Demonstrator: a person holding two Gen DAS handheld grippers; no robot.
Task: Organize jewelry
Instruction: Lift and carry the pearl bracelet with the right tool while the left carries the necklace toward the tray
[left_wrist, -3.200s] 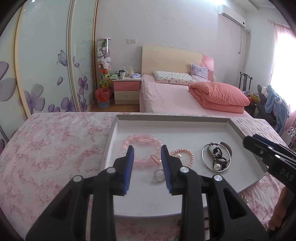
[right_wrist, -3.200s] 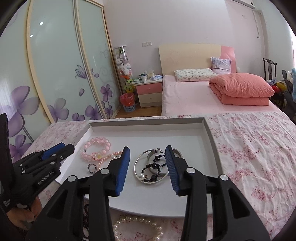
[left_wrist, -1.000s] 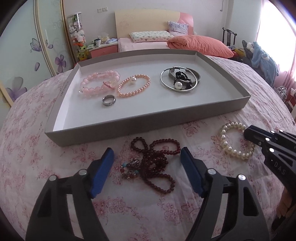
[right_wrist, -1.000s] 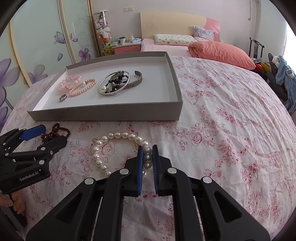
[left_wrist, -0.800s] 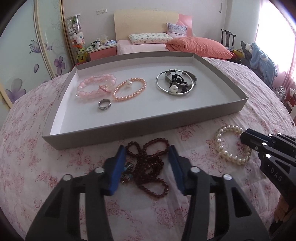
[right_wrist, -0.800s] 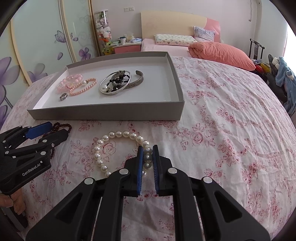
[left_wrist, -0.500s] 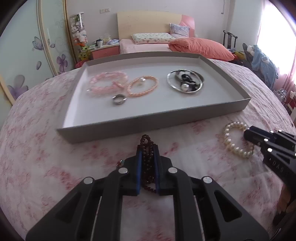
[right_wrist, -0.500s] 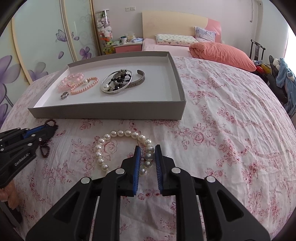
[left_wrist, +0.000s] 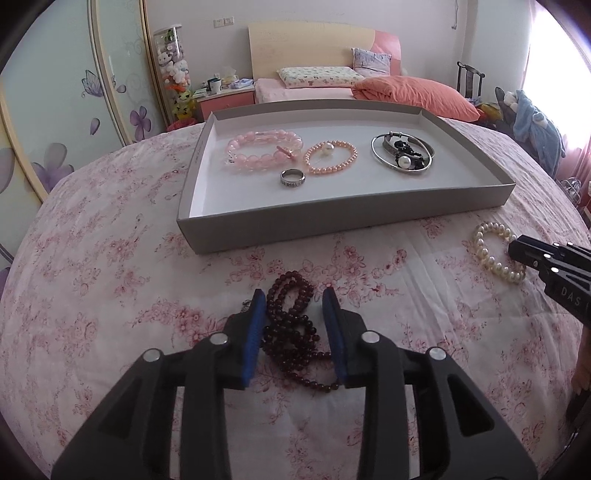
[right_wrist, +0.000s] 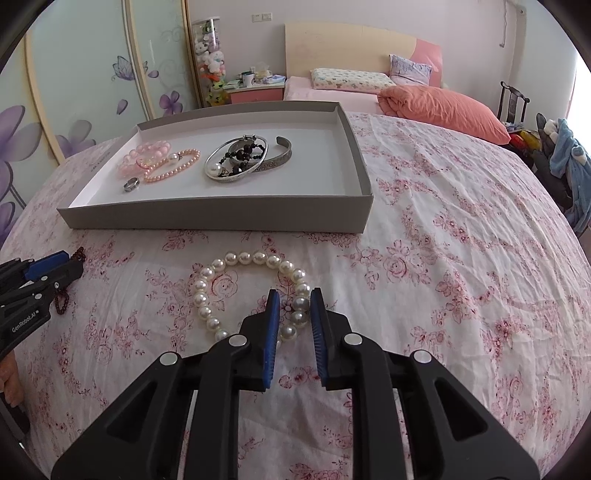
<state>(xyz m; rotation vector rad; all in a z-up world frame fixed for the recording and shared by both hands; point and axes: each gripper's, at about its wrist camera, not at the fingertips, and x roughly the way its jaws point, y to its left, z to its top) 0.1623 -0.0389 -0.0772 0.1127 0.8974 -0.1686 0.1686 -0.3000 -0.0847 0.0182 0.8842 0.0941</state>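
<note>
- The word "GenRobot.AI" is printed in white on the black side of the left hand-held gripper (left_wrist: 293, 291), as the right wrist view shows. The letters "DAS" stand on the right hand-held gripper (right_wrist: 293, 291) at the edge of the left wrist view.
- The steel ring (left_wrist: 291, 178) carries engraved characters around its band, too small to read surely.
- Both tools are black plastic with ribbed blue pads (right_wrist: 271, 332) and silver rivets.
- The cloth (left_wrist: 110, 277) under everything is white, wrinkled and printed with pink roses.
- The tray (left_wrist: 332, 218) is a shallow grey cardboard box with a white floor.
- In the tray lie a chunky translucent pink bead bracelet (left_wrist: 258, 155), a salmon bead bracelet (left_wrist: 332, 158) with one larger pearl, the ring, and thin silver bangles (left_wrist: 400, 157) tangled with black beads. An embossed metal cuff (right_wrist: 275, 160) leans against the bangles.
- The dark red bead strand (left_wrist: 291, 325) lies bunched on the cloth in front of the tray, between the left pads. Those jaws have just been opening and stand apart, not squeezing the beads.
- The white pearl bracelet (right_wrist: 236, 258) lies on the cloth near the tray's front wall. Its near side runs between the right pads, which stand a narrow gap apart with cloth showing beside the pearls.
</note>
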